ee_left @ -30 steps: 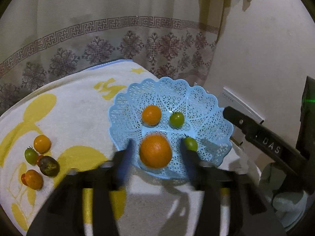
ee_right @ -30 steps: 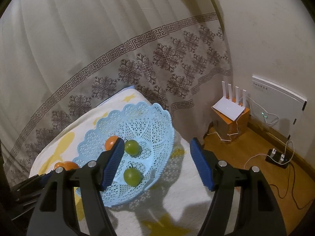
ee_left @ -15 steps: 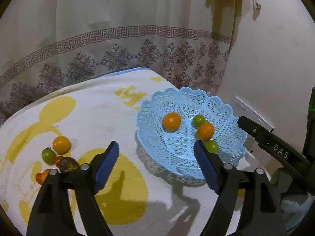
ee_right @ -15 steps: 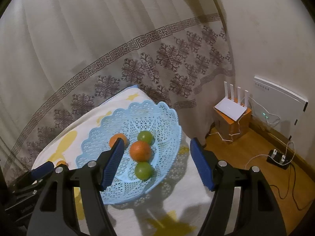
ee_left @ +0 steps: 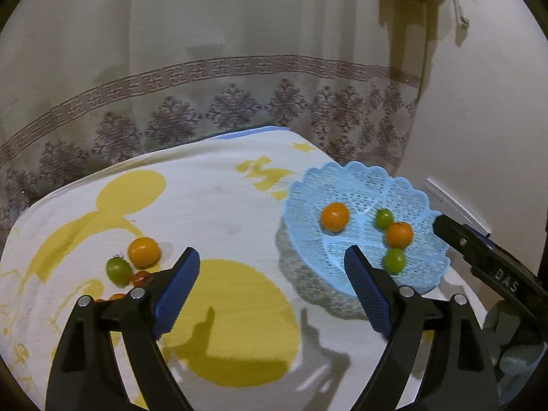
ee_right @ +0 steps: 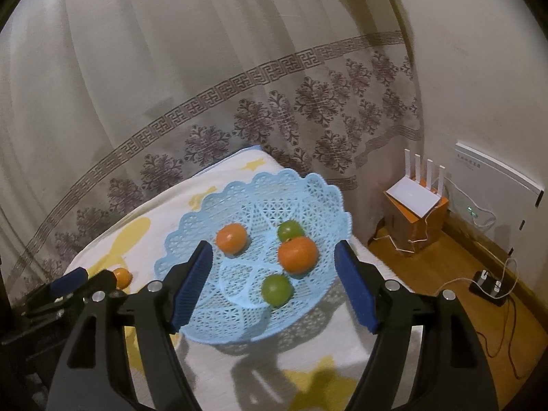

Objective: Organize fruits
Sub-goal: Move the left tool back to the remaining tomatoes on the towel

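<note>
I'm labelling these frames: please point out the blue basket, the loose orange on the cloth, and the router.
blue basket [ee_right: 308, 185]: right wrist view, on its far scalloped rim.
loose orange [ee_left: 144, 251]: left wrist view, middle of its skin.
router [ee_right: 412, 198]: right wrist view, its flat white top.

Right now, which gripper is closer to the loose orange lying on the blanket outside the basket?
Left. The left gripper hangs just beside the loose orange, jaws opening and empty. The right gripper is over the blue basket, farther away, also opening and empty.

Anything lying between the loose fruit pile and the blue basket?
No, only bare yellow-print cloth between loose fruit pile and blue basket, per the left wrist view.
</note>
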